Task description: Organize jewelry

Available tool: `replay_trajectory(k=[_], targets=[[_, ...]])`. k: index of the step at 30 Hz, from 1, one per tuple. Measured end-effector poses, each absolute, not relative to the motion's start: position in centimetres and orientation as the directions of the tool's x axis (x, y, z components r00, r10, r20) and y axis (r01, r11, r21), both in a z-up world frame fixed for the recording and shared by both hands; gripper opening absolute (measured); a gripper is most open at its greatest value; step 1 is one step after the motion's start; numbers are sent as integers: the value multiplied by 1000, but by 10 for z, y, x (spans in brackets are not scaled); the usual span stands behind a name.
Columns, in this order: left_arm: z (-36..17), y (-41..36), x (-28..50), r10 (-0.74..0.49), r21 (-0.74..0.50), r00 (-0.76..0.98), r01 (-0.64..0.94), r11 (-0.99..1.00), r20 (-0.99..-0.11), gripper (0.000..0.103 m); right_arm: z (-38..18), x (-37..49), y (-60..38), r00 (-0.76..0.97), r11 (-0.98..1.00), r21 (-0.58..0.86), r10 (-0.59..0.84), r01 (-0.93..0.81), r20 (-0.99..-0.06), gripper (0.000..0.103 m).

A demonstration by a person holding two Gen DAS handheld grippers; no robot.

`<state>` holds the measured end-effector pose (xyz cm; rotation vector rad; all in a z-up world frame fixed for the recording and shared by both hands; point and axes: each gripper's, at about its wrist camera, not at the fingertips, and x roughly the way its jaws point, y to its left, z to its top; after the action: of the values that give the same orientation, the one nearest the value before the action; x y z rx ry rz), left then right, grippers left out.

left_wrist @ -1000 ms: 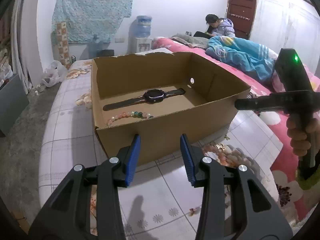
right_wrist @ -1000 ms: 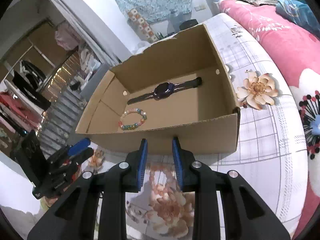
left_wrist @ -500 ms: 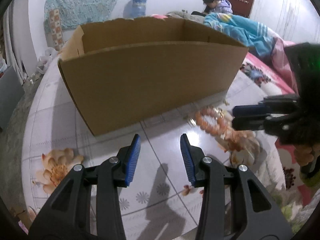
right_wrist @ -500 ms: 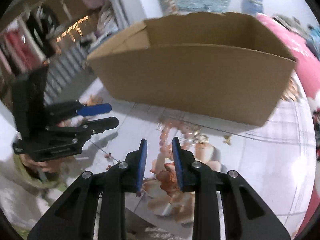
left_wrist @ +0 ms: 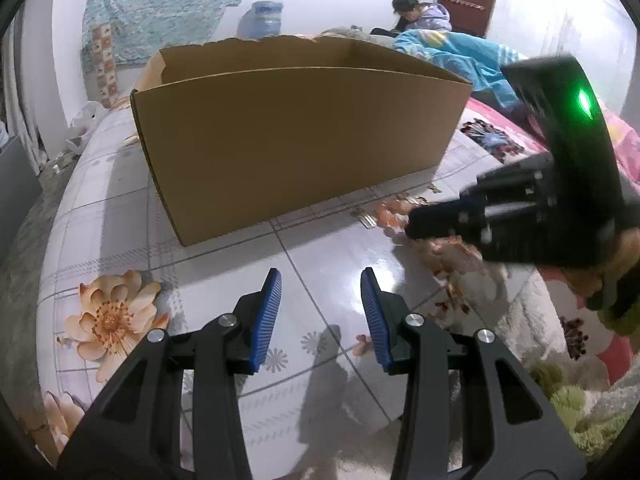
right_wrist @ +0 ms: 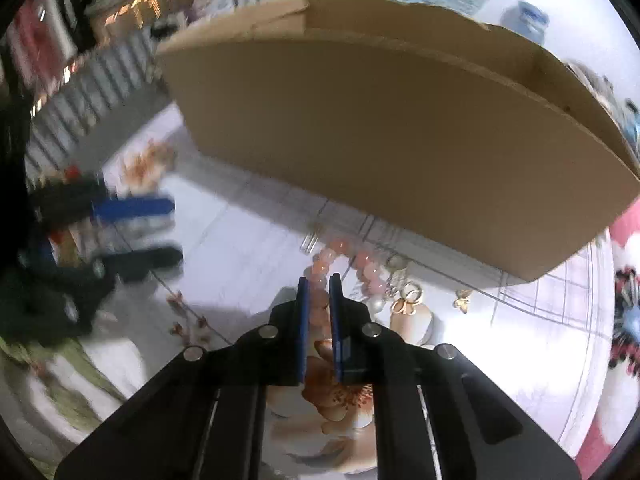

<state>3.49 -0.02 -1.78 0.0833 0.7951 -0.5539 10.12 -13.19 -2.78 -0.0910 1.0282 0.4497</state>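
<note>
Right gripper (right_wrist: 319, 286) now lower, ribbed blue fingers closing around round pink bead bracelet (right_wrist: 340, 256); left gripper (left_wrist: 321, 288) released, empty.

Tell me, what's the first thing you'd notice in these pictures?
The big brown cardboard box on the flowery bedspread fills the middle. Just in front of it, the right gripper is closing its blue pads on a pink bead bracelet, with small gold earrings beside it. The left gripper hangs open nearby.
</note>
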Motion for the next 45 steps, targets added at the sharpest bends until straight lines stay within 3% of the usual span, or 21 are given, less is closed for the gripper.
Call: replay_trajectory(k=[10,19,26,30,32,39,45], targets=[[-20,6,18,-491,-176,540,532,828,-683,39,26,118,-135,472,831,403,552,-383,-688,10],[-26,4,7,-496,-207,511,520,829,-702,39,11,129,-76,383,727,482,676,-490,-630,10],[-27,0,4,-489,-202,507,519,830,-710,39,-24,133,-82,335,764,507,636,-398,-695,11],[-27,-2,8,-490,-206,502,518,830,-712,39,-29,129,-111,336,743,580,668,-334,-664,14],[-25,-4,12,-496,-217,499,514,830,-711,39,-26,120,-125,368,749,578,663,-325,-652,18],[-18,-14,26,-502,-221,517,510,831,-694,39,-27,93,-168,436,811,522,583,-263,-686,19],[-12,-40,41,-495,-131,510,592,795,-704,38,-35,79,-186,454,834,496,549,-243,-701,19]])
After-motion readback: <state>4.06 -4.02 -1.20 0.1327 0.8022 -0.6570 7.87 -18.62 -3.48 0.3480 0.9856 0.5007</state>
